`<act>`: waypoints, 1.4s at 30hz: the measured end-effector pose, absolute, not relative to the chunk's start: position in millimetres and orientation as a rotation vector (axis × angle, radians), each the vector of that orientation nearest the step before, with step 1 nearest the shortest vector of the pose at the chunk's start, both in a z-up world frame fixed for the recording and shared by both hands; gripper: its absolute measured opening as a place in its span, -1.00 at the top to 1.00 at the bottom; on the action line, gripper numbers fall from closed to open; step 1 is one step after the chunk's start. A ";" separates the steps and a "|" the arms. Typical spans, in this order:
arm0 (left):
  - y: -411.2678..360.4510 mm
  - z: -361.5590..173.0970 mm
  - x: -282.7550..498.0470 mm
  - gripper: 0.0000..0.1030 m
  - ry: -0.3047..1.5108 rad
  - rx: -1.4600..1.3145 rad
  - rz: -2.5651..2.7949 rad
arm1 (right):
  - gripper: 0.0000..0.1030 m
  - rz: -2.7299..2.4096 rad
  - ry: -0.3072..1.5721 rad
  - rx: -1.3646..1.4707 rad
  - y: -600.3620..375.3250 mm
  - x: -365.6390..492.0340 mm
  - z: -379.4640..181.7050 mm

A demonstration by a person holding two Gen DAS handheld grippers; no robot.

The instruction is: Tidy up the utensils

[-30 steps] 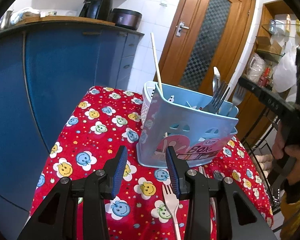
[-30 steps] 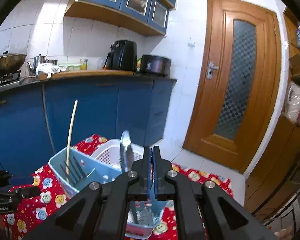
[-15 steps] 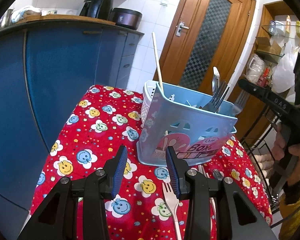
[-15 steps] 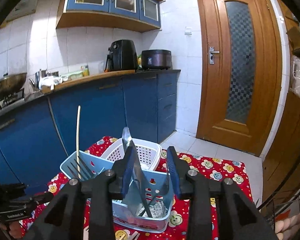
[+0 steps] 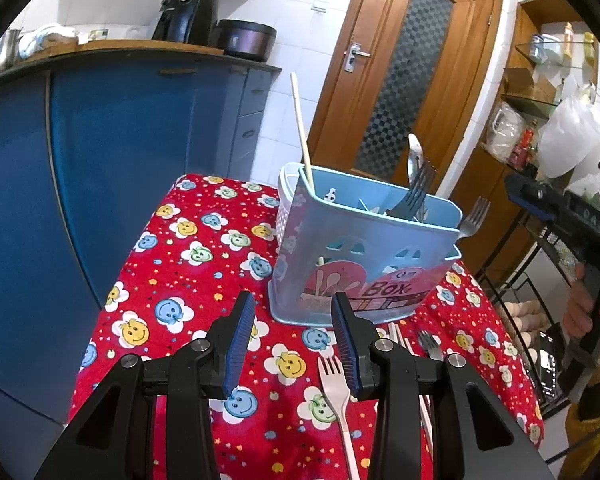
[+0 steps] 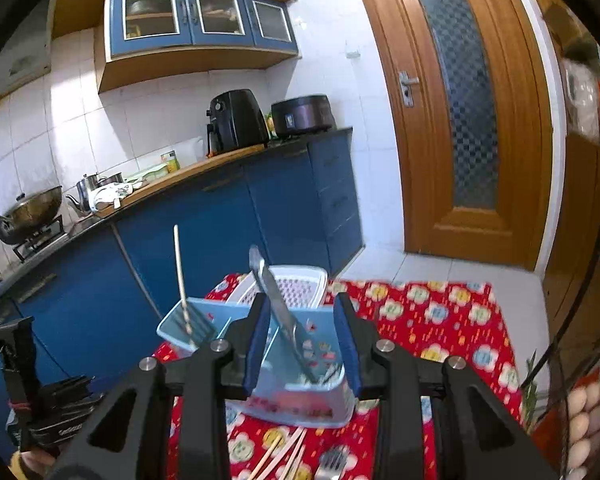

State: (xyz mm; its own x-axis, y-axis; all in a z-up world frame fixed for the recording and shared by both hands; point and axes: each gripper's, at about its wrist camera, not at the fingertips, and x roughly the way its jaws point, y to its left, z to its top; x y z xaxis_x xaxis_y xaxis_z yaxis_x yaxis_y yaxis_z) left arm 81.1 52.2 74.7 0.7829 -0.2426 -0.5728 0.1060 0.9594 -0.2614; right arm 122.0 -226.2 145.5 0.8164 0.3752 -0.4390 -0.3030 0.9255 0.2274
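Two wrist views of a utensil-sorting task at the moment after a release. The blue caddy (image 5: 364,256) stands at centre frame of the left wrist view on the red flowered tablecloth (image 5: 188,264), with a white basket (image 5: 286,200) touching its far side; it is kept upright so that handles drop in and heads stand clear. A chopstick (image 5: 302,132) leans in its upper-left compartment, and a dark fork (image 5: 414,196) and a steel utensil (image 6: 276,304) rise from the right-hand one.

In the right wrist view the right gripper (image 6: 302,340) sits at lower centre, its jaws having just been opening; they are parted to a moderate gap with the steel utensil seen between them but apparently untouched, though motion blur makes contact hard to exclude. This suits a drop into the caddy.

The left gripper (image 5: 294,348) waits at lower centre of its own view, jaws moderately apart and holding nothing, aimed at the cloth. A pale fork (image 5: 336,392) lies just beside its right-hand pad, with more chopsticks (image 6: 284,456) in front of the caddy: probably the next items.
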 end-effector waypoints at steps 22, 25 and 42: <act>33.8 42.7 76.3 0.21 0.808 -0.219 -0.255 | 0.30 0.390 0.865 0.334 -246.6 90.0 31.5; 27.8 32.4 80.3 0.21 0.849 -0.215 -0.257 | 0.30 0.377 0.904 0.349 -247.7 88.6 21.5; -10.6 -5.9 102.2 0.21 0.983 -0.085 -0.219 | 0.30 0.364 0.971 0.358 -247.5 83.8 -1.3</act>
State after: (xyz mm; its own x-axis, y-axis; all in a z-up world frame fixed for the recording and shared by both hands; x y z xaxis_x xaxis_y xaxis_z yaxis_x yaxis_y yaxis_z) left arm 102.2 -10.6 -5.9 0.5343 -0.2216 -0.8158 0.1448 0.9748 -0.1699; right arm 83.8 -247.5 -1.3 0.5137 0.4522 -0.7291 -0.1383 0.8824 0.4498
